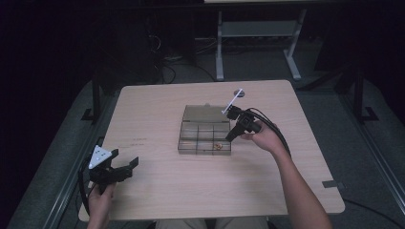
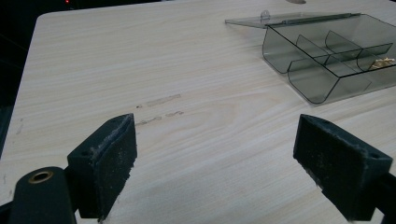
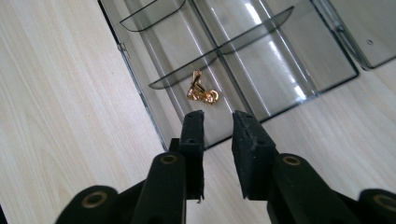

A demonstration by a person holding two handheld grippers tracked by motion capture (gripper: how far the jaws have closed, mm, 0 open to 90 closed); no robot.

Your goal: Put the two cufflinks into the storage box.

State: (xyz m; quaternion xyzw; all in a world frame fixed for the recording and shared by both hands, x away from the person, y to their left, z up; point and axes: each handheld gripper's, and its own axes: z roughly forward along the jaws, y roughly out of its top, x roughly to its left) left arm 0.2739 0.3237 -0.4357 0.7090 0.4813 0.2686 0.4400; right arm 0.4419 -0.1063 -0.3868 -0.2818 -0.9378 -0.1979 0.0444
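A smoky transparent compartment box (image 1: 181, 143) stands mid-table with its lid (image 1: 203, 112) folded flat behind it. A small gold trinket (image 1: 218, 146) lies in the front right compartment. My right gripper (image 1: 230, 137) hovers over the box's right front corner. In the right gripper view its jaws (image 3: 218, 119) stand a narrow gap apart, holding nothing, just short of the gold trinket (image 3: 201, 91) on the box floor (image 3: 261, 79). My left gripper (image 1: 125, 160) is near the table's front left, wide open (image 2: 215, 158) and empty, with the box (image 2: 308, 88) far off.
A small dark disc (image 1: 239, 93) lies near the table's far edge. A grey tape patch (image 1: 332, 183) sits at the front right corner. Faint scuff marks (image 2: 159, 100) show on the bare wood between the left gripper and the box. A white table frame (image 1: 219, 47) stands beyond.
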